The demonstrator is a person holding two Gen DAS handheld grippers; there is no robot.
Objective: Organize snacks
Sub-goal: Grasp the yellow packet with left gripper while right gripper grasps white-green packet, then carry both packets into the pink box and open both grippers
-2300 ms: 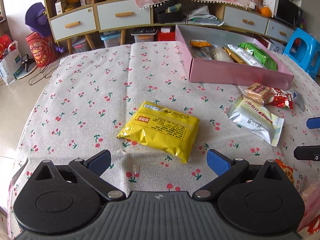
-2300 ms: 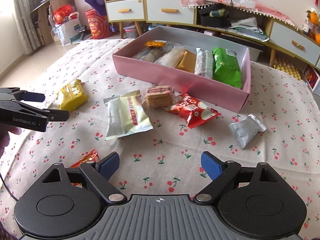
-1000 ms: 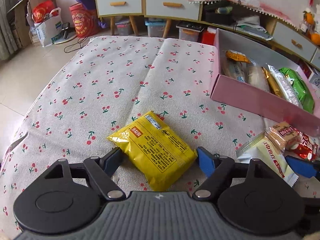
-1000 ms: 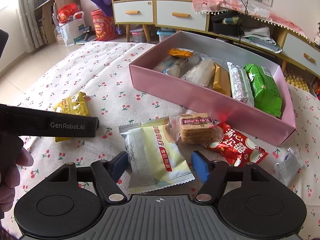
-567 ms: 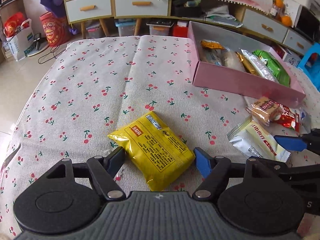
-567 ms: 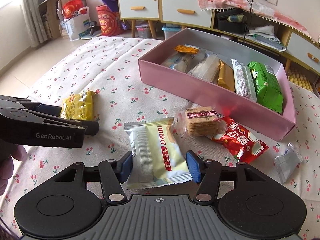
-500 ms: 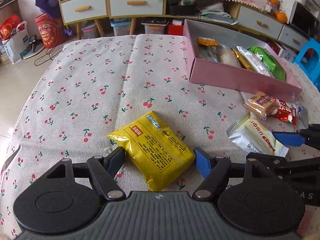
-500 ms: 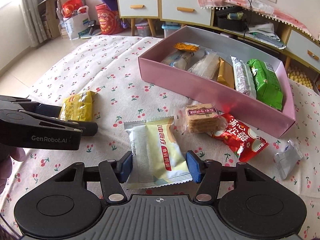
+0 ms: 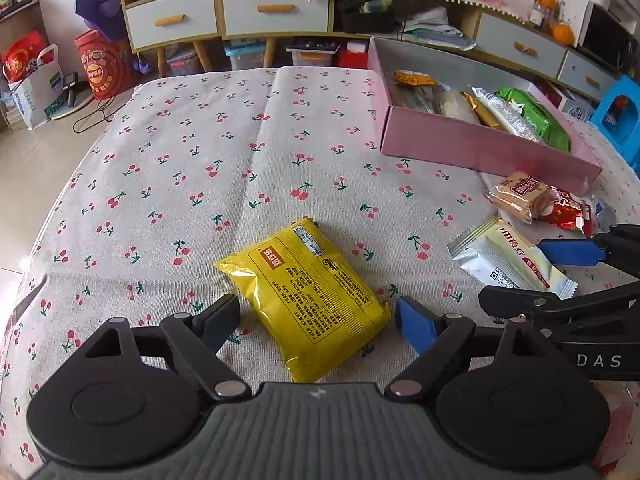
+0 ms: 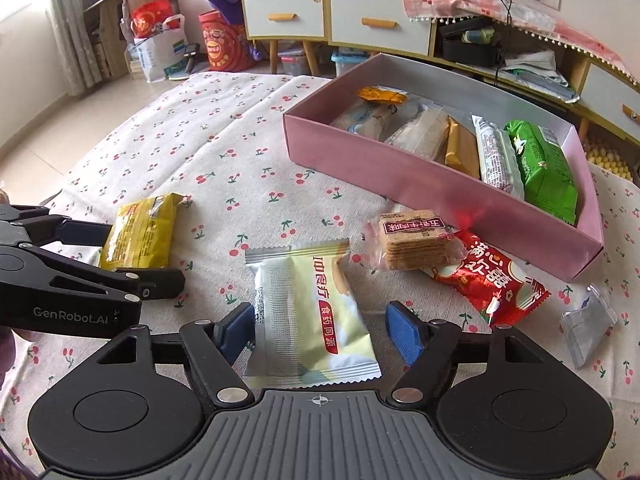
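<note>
Both grippers are hanging over the cherry-print tablecloth (image 9: pixel 240 152) with their jaws spread, and both have just been opening wider. On the left gripper (image 9: pixel 318 318), the yellow packet (image 9: pixel 306 292) is lying between the two fingers; the pads are standing clear of its sides with a sliver of cloth showing at each edge, so nothing is being gripped. On the right gripper (image 10: pixel 320 330), the pale cream-and-silver packet (image 10: pixel 308 312) is sitting between the blue pads in the same way, the left pad just beside its crimped edge and the right pad apart from it, so it too is lying loose on the cloth.

Taking the pink box (image 10: pixel 400 176) as the landmark: the box is resting open on the cloth, and a row of snacks is lying inside it, among them an orange packet (image 10: pixel 380 96), a gold bar (image 10: pixel 460 152), a white-and-silver bar (image 10: pixel 496 156) and a green packet (image 10: pixel 544 168). Just in front of its near wall, a clear pack of brown crackers (image 10: pixel 416 240) is leaning over the end of a red packet (image 10: pixel 492 280). A small silver wrapper (image 10: pixel 586 326) is lying near the box's right front corner. The cream-and-silver packet is sitting nearer the camera than the crackers, and the yellow packet is lying well apart from the box, off its left end.

A fingertip (image 10: pixel 6 348) of the person is showing at the left edge of the right wrist view, under the left gripper's body.
</note>
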